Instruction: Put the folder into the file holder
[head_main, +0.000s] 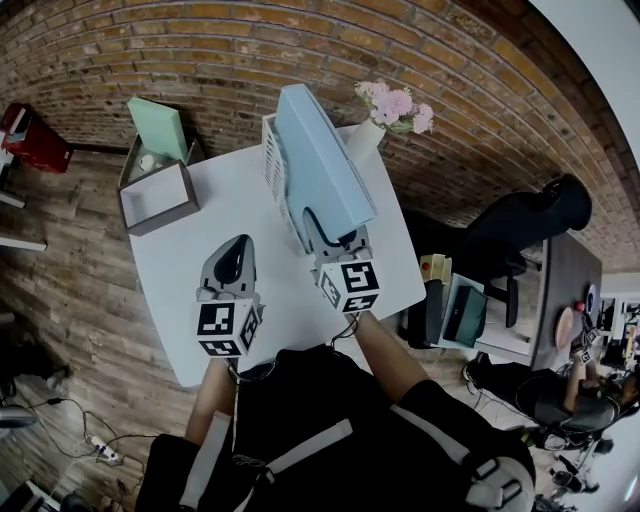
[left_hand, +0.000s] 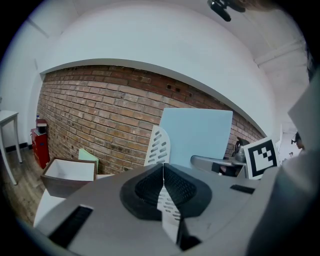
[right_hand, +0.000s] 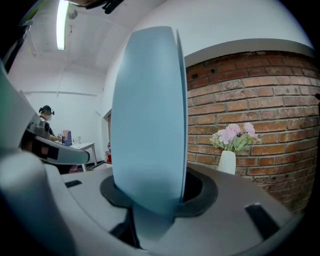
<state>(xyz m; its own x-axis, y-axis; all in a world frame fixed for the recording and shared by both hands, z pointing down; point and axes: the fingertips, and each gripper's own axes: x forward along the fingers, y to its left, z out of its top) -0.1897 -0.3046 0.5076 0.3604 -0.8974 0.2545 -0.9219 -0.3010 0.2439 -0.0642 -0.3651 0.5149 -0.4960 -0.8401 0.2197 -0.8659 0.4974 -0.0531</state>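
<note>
Table (head_main: 230, 215): white, rounded corners, set on a wood-plank floor (head_main: 60, 260) against a red brick wall (head_main: 200, 50). Cardboard box (head_main: 160, 205): open-topped, at the table's far left corner, with a pale green folder (head_main: 158, 128) standing upright in it. Vase (head_main: 365, 138): white, at the far right edge, holding pink flowers (head_main: 395, 105). File holder (head_main: 272, 160): white, slotted wall, upright near the table's middle. Folder (head_main: 320, 160): light blue, plain and unmarked, standing on edge in the file holder and rising well above its wall. Right hand-held gripper (head_main: 332, 235): released, jaws apart around the folder's near end, with a gap showing on one side. Left hand-held gripper (head_main: 232, 262): clenched on nothing, jaws meeting, over the table to the left of the file holder.
</note>
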